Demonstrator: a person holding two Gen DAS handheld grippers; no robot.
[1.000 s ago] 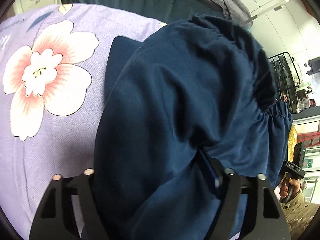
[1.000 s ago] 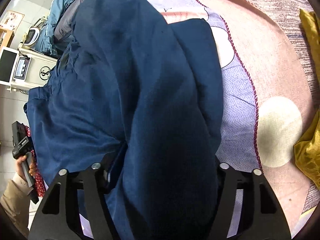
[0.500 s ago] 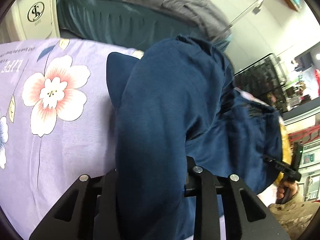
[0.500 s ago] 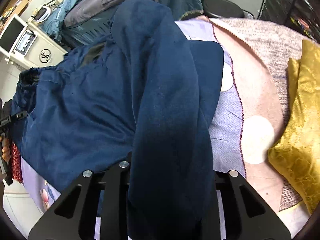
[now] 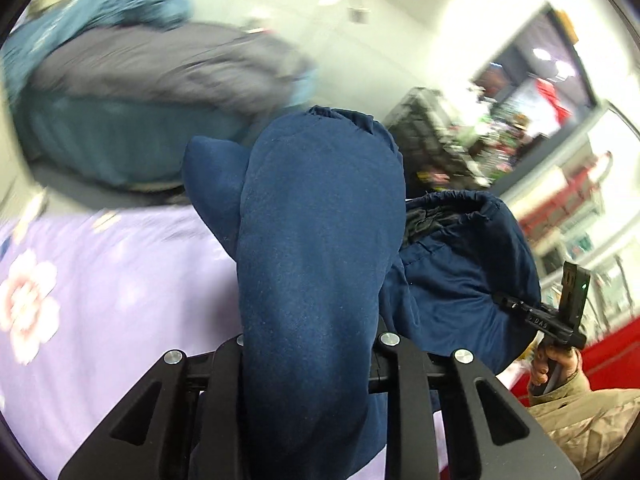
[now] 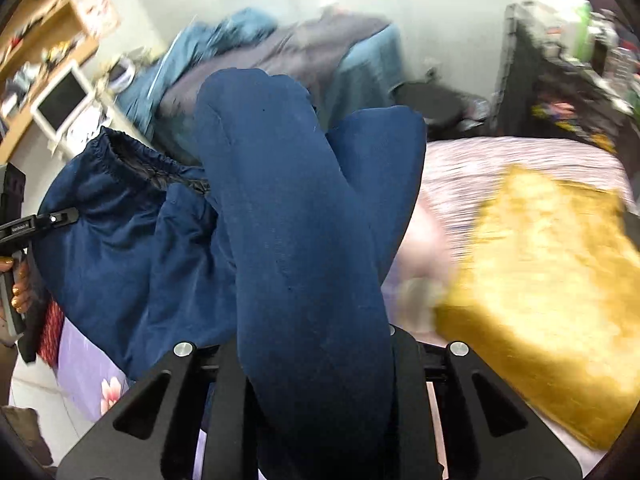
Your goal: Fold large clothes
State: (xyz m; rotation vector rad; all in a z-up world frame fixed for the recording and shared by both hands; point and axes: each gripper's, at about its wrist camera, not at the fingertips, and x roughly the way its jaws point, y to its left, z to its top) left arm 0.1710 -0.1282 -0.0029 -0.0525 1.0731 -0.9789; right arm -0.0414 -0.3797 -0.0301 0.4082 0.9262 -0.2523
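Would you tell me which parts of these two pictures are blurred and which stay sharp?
Left wrist view: navy trousers and left gripper sharp, grey bedding smeared, window glaring. Right wrist view: trousers sharp, yellow cushion and shelves smeared.

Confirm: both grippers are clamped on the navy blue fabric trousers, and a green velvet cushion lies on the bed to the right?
Not quite: the cushion is golden yellow, not green, as the right wrist view shows. The rest holds: the left gripper and right gripper are each clamped on the navy blue fabric trousers.
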